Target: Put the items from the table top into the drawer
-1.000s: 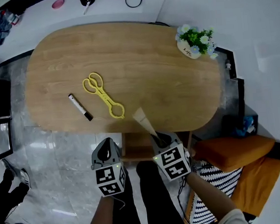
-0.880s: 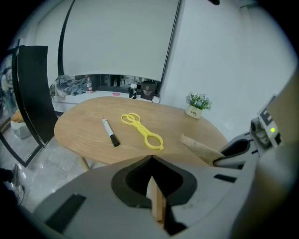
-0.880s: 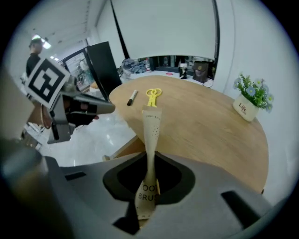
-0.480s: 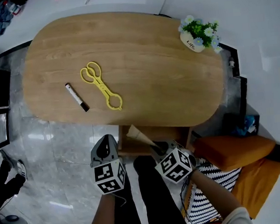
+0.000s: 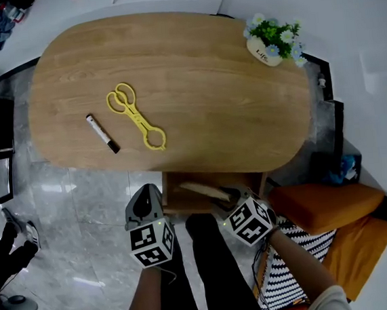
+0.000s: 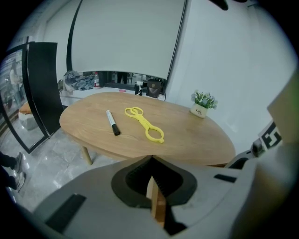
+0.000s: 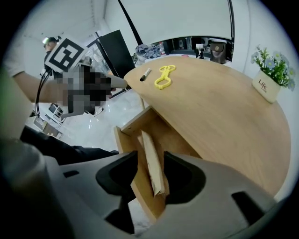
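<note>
Now the right gripper's (image 5: pixel 229 196) fingers (image 7: pixel 185 175) are opening around a wooden piece (image 7: pixel 151 158) lying lengthwise inside the drawer (image 7: pixel 125 136); the left gripper's (image 6: pixel 152 159) fingers (image 6: pixel 133 179) are closed on a thin wooden slat (image 6: pixel 157 201).

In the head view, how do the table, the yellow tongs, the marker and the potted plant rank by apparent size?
1. table
2. potted plant and yellow tongs, too alike to rank
3. marker

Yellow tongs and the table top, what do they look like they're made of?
Yellow tongs: likely moulded plastic, going by the uniform bright colour and smooth rounded loops. Table top: wood or wood-look veneer, matte, with visible lengthwise grain.
</note>
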A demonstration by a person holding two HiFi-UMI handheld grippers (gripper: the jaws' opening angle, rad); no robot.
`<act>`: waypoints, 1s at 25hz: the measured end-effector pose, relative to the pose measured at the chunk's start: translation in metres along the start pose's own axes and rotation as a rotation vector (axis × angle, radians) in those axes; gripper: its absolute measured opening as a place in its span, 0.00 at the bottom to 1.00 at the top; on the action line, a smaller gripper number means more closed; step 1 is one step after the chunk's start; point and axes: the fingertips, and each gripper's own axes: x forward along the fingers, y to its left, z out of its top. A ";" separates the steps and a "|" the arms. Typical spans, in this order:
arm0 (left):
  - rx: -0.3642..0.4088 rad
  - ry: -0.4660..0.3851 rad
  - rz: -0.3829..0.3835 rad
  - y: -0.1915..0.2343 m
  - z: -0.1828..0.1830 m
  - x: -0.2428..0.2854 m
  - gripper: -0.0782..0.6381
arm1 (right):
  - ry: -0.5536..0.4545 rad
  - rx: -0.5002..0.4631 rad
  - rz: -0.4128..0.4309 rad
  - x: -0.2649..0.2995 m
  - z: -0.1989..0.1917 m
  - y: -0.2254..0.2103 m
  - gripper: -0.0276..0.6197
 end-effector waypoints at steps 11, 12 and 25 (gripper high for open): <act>0.013 -0.007 -0.013 -0.002 0.010 0.003 0.11 | -0.022 0.067 -0.044 -0.009 0.010 -0.012 0.30; 0.008 -0.008 -0.010 0.000 0.012 0.003 0.11 | -0.026 0.074 -0.047 -0.010 0.013 -0.014 0.29; -0.055 -0.065 0.033 0.058 0.054 -0.014 0.11 | -0.118 0.064 -0.084 -0.014 0.128 -0.020 0.29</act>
